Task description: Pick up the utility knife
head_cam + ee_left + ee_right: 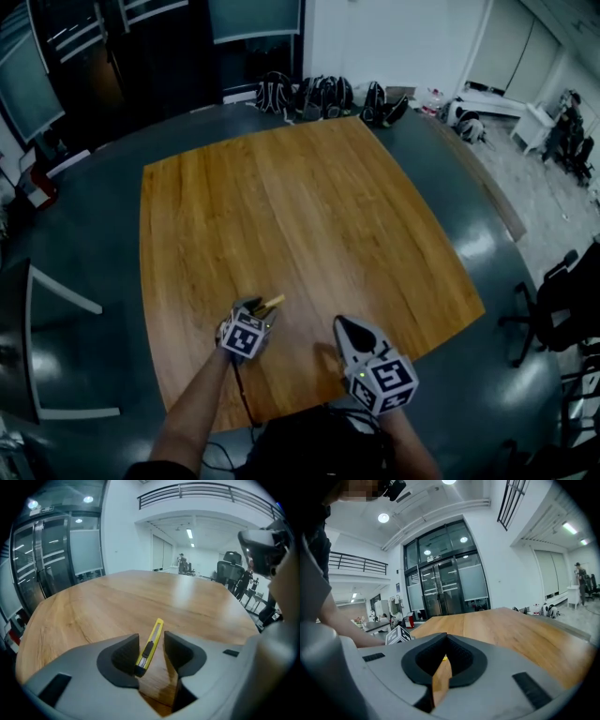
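Observation:
A yellow utility knife (pixel 271 303) lies on the wooden table (pixel 309 206) near its front edge. My left gripper (pixel 257 307) is down at the knife with its jaws open around it. In the left gripper view the knife (pixel 153 641) runs lengthwise between the two dark pads (pixel 125 654), its near end against the left pad and a gap on the right. My right gripper (pixel 349 325) hovers over the table to the right of the left one; in the right gripper view its jaws (pixel 446 638) meet at the tips, with nothing held.
Several backpacks (pixel 319 94) lie on the floor beyond the table's far edge. A chair (pixel 56 347) stands at the left, an office chair (pixel 553 300) at the right. Glass doors (pixel 445 590) close the far wall.

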### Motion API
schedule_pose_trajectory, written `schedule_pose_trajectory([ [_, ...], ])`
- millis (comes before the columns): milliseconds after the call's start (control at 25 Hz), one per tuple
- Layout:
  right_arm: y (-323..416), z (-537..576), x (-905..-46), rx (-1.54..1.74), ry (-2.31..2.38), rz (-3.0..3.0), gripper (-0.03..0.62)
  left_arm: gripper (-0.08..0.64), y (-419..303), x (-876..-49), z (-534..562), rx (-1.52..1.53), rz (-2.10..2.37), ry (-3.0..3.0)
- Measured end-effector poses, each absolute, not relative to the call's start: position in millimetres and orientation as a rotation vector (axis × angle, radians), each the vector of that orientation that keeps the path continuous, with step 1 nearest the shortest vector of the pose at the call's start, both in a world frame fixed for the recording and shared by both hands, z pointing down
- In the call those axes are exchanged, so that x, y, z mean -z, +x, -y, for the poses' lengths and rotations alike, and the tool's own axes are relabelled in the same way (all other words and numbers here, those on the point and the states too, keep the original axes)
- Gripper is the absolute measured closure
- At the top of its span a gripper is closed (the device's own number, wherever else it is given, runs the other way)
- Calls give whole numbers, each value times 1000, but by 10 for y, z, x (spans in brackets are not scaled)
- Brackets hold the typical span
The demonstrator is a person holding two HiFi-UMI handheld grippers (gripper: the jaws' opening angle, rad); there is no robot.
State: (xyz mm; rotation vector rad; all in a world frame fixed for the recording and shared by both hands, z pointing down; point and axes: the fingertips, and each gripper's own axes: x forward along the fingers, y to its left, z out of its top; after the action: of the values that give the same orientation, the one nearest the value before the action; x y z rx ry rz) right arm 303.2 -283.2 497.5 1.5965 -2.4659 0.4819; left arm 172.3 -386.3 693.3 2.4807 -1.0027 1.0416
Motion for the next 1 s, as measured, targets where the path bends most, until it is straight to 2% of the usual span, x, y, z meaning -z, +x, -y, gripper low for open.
schedule_pose_trajectory([
  [200, 3074, 2883, -4995, -508, 1629, 2444, 581, 393, 1736, -6954, 3860, -1068, 978, 2495],
  [480, 2948, 2905, -4964, -492, 1592, 2486, 581, 490, 1728, -6985, 3808, -1170, 1049, 2487],
  [560, 2938, 2896, -4935, -484, 1590, 2494, 581, 492, 1714, -6981, 3807, -1176, 1076, 2466],
  [720, 2990, 2909, -4849, -460, 1588, 2521, 581, 492, 1713, -6803, 3778, -1028, 1145, 2406],
  [1000, 3083, 2939, -4686, -448, 1595, 2604, 581, 492, 1824, -5863, 3580, -711, 1284, 2502],
])
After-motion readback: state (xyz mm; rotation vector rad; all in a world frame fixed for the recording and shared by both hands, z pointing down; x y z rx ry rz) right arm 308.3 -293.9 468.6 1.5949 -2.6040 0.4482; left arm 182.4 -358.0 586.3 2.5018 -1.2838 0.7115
